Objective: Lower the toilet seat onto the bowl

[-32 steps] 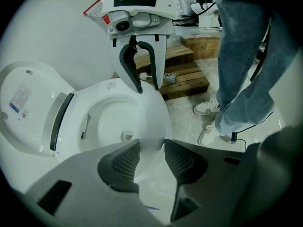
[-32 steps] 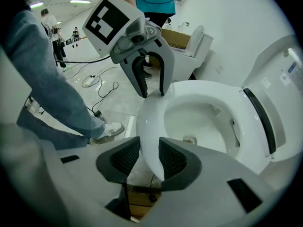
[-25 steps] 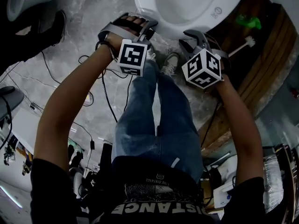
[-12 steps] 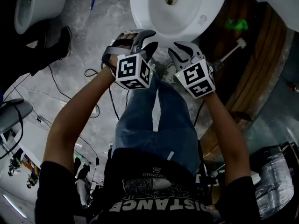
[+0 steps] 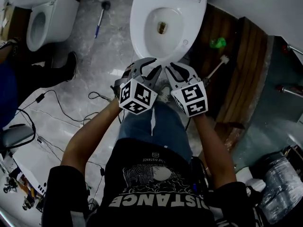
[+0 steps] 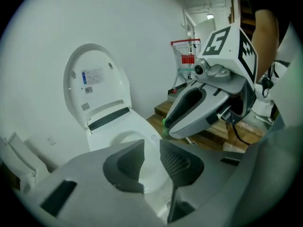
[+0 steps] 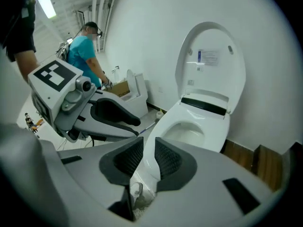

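The white toilet (image 5: pixel 142 30) stands ahead of me with its lid (image 6: pixel 94 84) (image 7: pixel 210 60) upright against the wall. The seat ring (image 7: pixel 163 122) appears to lie flat on the bowl. My left gripper (image 5: pixel 149 68) (image 6: pixel 151 146) and right gripper (image 5: pixel 171 70) (image 7: pixel 149 148) hang side by side in the air just short of the bowl's front edge, pointing down at it. Both pairs of jaws have just been closing and stand partly apart, with nothing between them. Each gripper shows in the other's view: the right gripper (image 6: pixel 189 109), the left gripper (image 7: pixel 113 117).
A second toilet (image 5: pixel 40 20) stands at the left, with a blue-handled brush (image 5: pixel 99 18) on the floor between them. To the right is a wooden platform (image 5: pixel 241 70) with a white brush (image 5: pixel 215 66) and a green object (image 5: pixel 218 42). Cables (image 5: pixel 57 109) cross the floor. A person in teal (image 7: pixel 85 56) stands behind.
Both grippers have risen, rolled and drawn closer together in front of the bowl. Their jaws have narrowed. The whole toilet, with its raised lid, has come into the head view.
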Demonstrator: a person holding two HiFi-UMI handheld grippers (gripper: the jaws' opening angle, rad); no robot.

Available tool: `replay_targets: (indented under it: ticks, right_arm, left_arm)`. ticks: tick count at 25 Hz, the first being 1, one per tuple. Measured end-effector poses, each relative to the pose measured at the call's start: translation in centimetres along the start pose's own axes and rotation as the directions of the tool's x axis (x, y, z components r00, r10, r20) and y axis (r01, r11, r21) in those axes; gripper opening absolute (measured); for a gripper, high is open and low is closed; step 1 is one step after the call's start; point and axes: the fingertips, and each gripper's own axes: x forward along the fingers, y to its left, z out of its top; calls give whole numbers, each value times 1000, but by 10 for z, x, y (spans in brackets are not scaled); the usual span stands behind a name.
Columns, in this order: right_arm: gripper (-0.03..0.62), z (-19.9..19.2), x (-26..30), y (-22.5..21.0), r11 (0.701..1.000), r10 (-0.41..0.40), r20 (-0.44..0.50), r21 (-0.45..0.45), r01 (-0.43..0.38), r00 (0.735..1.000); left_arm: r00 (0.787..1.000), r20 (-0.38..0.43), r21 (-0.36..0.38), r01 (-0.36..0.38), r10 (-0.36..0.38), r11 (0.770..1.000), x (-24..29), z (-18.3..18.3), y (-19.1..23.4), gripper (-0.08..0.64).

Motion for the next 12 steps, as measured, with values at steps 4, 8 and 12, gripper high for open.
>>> replay_targets:
  ticks: [4,8,12]
  right_arm:
    - [80,39,-46,2,998,-59,80,38,56,995]
    - [80,75,-88,3,990,-121,161,97,107,980]
    - [58,111,-127,15,980,-164,244,147,131,956]
  left_arm:
    - [996,88,-111,-22,31,994,-35,45,0,69]
    - [976,197,-238,-41,90,970,-72,97,3,48]
    - [956,269,-330,-26,121,944,-106,134,2,31]
